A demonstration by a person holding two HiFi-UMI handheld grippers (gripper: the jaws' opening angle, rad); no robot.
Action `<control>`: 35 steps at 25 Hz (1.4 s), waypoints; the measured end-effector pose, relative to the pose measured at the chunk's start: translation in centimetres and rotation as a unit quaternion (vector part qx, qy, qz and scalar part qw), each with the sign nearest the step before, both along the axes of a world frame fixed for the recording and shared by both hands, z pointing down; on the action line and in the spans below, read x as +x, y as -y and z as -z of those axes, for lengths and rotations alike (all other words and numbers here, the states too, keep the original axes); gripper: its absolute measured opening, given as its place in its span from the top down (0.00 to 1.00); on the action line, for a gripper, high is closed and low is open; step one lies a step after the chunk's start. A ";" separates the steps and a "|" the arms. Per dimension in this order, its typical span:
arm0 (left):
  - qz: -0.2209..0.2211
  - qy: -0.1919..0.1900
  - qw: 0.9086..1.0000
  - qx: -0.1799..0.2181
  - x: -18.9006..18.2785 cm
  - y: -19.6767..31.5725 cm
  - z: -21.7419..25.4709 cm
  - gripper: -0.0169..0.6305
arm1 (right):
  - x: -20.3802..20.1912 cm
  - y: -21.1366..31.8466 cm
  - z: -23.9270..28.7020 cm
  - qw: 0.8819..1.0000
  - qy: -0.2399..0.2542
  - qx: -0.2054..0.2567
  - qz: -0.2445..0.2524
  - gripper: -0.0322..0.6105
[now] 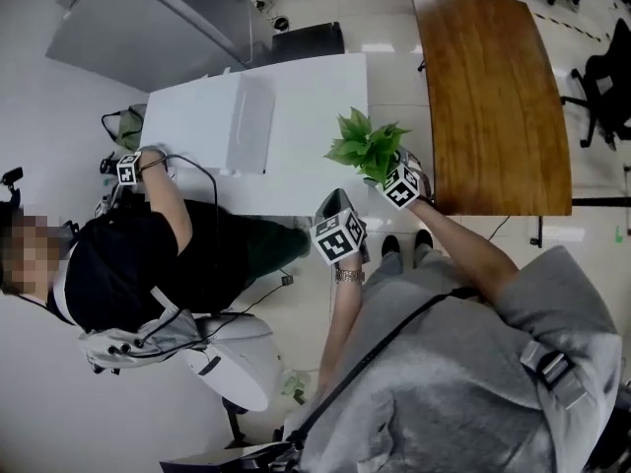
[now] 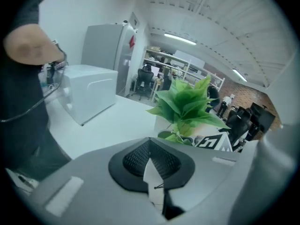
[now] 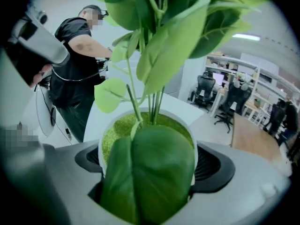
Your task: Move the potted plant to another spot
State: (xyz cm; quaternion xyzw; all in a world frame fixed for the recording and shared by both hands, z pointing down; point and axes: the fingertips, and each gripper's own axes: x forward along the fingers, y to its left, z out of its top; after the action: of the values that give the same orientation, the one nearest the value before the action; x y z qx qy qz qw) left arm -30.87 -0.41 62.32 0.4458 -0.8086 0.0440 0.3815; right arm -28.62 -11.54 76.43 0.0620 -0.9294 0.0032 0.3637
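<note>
The potted plant (image 1: 367,144) has broad green leaves and a white pot (image 3: 111,125) filled with green moss. It stands at the near right corner of the white table (image 1: 306,87). My right gripper (image 1: 386,172) reaches it from the near side. In the right gripper view the pot fills the space between the black pads (image 3: 212,162), which lie against its sides, so my right gripper (image 3: 147,159) is shut on it. My left gripper (image 1: 335,203) hovers just left of the plant (image 2: 187,104), near the table's edge. Its pads (image 2: 136,159) meet at the tip with nothing between them.
A white box (image 1: 251,121) lies on the white table. A brown wooden table (image 1: 493,97) stands to the right across a narrow gap. A person in black (image 1: 148,254) sits at the table's left end. Office chairs (image 1: 606,77) are far right, and a grey cabinet (image 1: 158,18) behind.
</note>
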 end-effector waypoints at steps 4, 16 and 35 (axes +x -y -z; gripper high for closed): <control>-0.097 -0.004 0.995 0.012 3.4 7.0 -0.5 0.95 | 10.2 8.6 -0.9 0.990 -0.021 0.014 -0.136 0.11; -0.265 -0.010 0.964 0.010 15.4 16.3 -1.1 0.95 | 28.7 15.1 -6.8 0.942 -0.075 -0.020 -0.327 0.10; -0.308 -0.014 0.951 0.031 18.4 16.1 0.1 0.95 | 33.8 10.9 -4.6 0.933 -0.053 -0.028 -0.355 0.07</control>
State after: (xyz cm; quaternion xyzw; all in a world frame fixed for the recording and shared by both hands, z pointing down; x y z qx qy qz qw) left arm -12.46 -16.54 62.20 0.6855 -0.6273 0.1285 0.3465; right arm 5.20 -22.40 81.07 0.3774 -0.8259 0.1551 0.3890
